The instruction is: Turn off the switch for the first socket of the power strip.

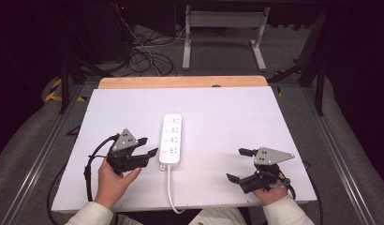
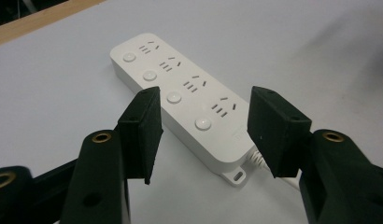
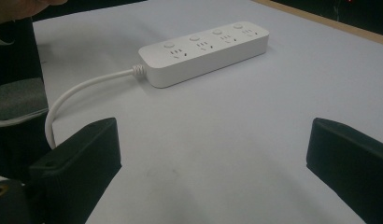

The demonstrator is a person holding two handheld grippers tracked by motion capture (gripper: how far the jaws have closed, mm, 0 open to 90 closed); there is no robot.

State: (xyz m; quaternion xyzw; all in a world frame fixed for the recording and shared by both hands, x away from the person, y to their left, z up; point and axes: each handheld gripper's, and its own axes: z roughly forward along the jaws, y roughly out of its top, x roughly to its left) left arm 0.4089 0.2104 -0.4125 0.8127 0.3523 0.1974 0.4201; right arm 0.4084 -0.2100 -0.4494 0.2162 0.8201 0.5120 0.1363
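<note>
I see the white power strip (image 1: 171, 139) lying mid-tabletop (image 1: 227, 122). My left tongs (image 1: 146, 146) gape empty just beside its cord end; my right tongs (image 1: 240, 164) sit wide open, well apart.

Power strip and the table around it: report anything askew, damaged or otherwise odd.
Nothing stands out. The white power strip lies flat and intact on the white table, sockets empty, its cable trailing off the near edge. The left gripper and right gripper are both open, clear of it.

White power strip (image 1: 171, 139) with white cord (image 1: 171, 192), black tools with grey plates, white surface (image 1: 227, 122) edged in tan wood.
</note>
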